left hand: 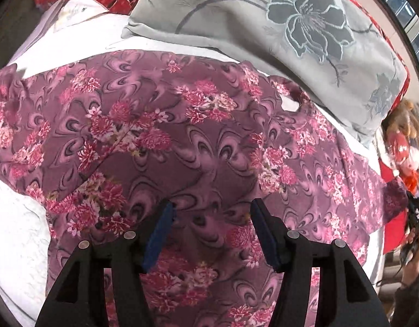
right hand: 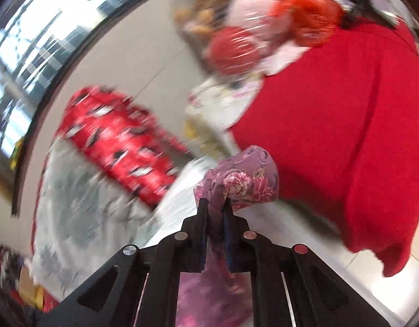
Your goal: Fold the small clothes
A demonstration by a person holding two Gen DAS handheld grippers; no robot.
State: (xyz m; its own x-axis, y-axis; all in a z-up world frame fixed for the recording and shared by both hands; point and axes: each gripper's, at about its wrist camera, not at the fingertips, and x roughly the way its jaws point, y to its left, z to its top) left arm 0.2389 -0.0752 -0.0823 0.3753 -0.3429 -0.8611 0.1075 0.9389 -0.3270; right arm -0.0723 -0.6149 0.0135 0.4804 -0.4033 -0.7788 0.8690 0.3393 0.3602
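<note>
Black left gripper [left hand: 210,212]: blue-padded fingers [left hand: 159,234] spread wide, nothing between them, poised over the mauve floral garment [left hand: 182,141]. Garment: spread mostly flat across a white bedsheet [left hand: 15,234], one end trailing toward the right edge. Grey flower-print pillow [left hand: 264,27]: beyond the garment, on the sheet. Black right gripper [right hand: 214,204]: fingers drawn narrow, pinching a bunched fold of the same garment [right hand: 244,177], which bulges past the tips. Red cloth [right hand: 345,136]: behind, right. Red patterned fabric [right hand: 119,141]: left, blurred.
</note>
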